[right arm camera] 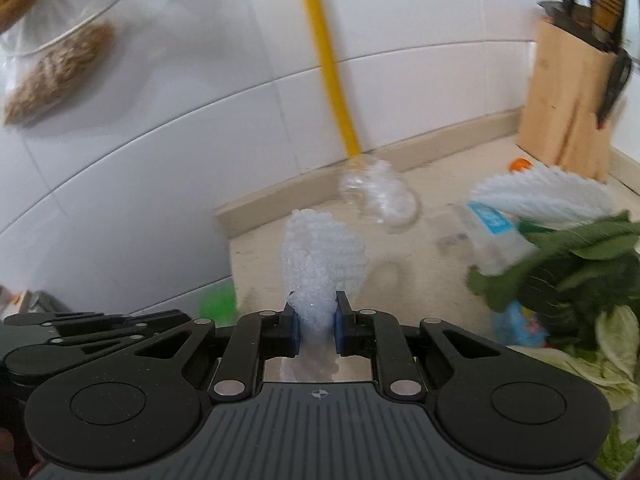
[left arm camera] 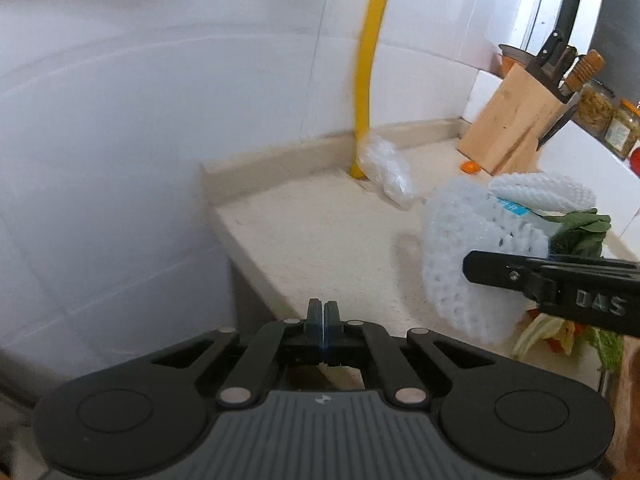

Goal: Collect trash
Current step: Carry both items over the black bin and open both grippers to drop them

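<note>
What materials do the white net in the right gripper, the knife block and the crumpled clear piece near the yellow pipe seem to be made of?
White net: probably soft foam mesh, matte, with a bubbly open weave.
Knife block: pale wood, it seems, with visible grain and an unglossy finish.
Crumpled clear piece: likely thin plastic, see-through and shiny, though blurred.

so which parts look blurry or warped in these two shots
Left wrist view: yellow pipe and plastic bag smeared, tile lines bowed by the fisheye. Right wrist view: greens and bag smeared, foam net in the right gripper sharper.
</note>
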`<state>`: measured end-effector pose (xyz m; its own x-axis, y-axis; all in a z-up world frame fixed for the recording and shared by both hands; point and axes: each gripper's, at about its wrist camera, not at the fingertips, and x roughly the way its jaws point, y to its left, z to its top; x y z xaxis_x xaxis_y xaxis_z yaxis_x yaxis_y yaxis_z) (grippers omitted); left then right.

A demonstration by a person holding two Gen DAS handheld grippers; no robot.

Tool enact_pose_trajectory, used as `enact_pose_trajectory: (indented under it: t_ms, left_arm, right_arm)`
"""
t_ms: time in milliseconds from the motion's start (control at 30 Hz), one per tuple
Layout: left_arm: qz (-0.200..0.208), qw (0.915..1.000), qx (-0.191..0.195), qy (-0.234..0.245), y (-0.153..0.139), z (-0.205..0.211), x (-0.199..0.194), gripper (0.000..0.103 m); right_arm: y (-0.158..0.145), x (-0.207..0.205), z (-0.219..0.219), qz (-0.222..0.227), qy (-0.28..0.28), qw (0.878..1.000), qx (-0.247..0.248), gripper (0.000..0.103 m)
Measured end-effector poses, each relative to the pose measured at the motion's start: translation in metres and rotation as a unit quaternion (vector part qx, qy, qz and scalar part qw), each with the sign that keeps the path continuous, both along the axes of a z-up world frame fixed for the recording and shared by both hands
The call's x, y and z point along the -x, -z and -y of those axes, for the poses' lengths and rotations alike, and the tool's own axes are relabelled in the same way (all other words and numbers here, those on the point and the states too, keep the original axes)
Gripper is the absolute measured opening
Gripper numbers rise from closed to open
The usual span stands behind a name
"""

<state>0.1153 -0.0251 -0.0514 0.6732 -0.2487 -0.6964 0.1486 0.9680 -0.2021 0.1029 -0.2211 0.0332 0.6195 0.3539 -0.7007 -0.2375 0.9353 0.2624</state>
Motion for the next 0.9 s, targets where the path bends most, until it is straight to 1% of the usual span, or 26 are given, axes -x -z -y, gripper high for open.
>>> enact_pose_trajectory:
  t_ms: [33,67,133,167,200,267,333,367,500,600,833,900]
  left_arm:
    - [-0.004,0.9999,-0.008,-0.011,0.007,-0.002,-0.004,0.0]
    - [0.003,0.9998,-0.003,-0.019,0.008,-0.007,-0.003,0.0]
    - [0.015,0.999,0.017,-0.037,0.003,-0.031,0.004,0.0]
    - [0.015,0.9985,0.011,-0.051,0.002,-0.041,0.006,0.0]
    - [0.011,0.9976,0.003,-0.068,0.002,-0.05,0.008,0.0]
    - [-0.003,0.9962,0.001,-0.087,0.007,-0.065,0.014,0.0]
    - [-0.015,0.995,-0.005,-0.099,0.015,-0.072,0.024,0.0]
    - [-0.021,0.9944,-0.004,-0.104,0.019,-0.076,0.029,0.0]
    - [-0.041,0.99,-0.003,-0.135,0.033,-0.095,0.048,0.0]
    - [-0.048,0.9871,-0.011,-0.152,0.038,-0.108,0.057,0.0]
    - [-0.082,0.9817,-0.034,-0.168,0.057,-0.123,0.064,0.0]
    - [-0.088,0.9809,-0.035,-0.17,0.061,-0.126,0.064,0.0]
  right_arm:
    - [0.002,-0.001,-0.002,-0.002,0.002,1.0,0.004,0.02]
    - [0.004,-0.002,-0.003,-0.008,0.006,1.0,0.01,0.02]
    - [0.002,0.002,-0.003,-0.014,0.005,1.0,0.006,0.02]
    - [0.0,0.005,-0.004,-0.014,-0.001,1.0,0.0,0.02]
    - [-0.002,0.009,-0.007,-0.01,-0.009,1.0,-0.003,0.02]
    - [-0.004,0.014,-0.017,-0.006,-0.029,0.999,-0.015,0.02]
    - [0.002,0.015,-0.034,-0.021,-0.056,0.998,-0.035,0.02]
    - [0.006,0.015,-0.045,-0.027,-0.073,0.996,-0.035,0.02]
    - [0.019,0.016,-0.088,-0.04,-0.126,0.991,-0.022,0.02]
    - [0.032,0.015,-0.115,-0.056,-0.151,0.987,-0.011,0.02]
    - [0.064,0.017,-0.16,-0.088,-0.181,0.979,0.018,0.02]
    - [0.073,0.016,-0.17,-0.095,-0.184,0.978,0.027,0.02]
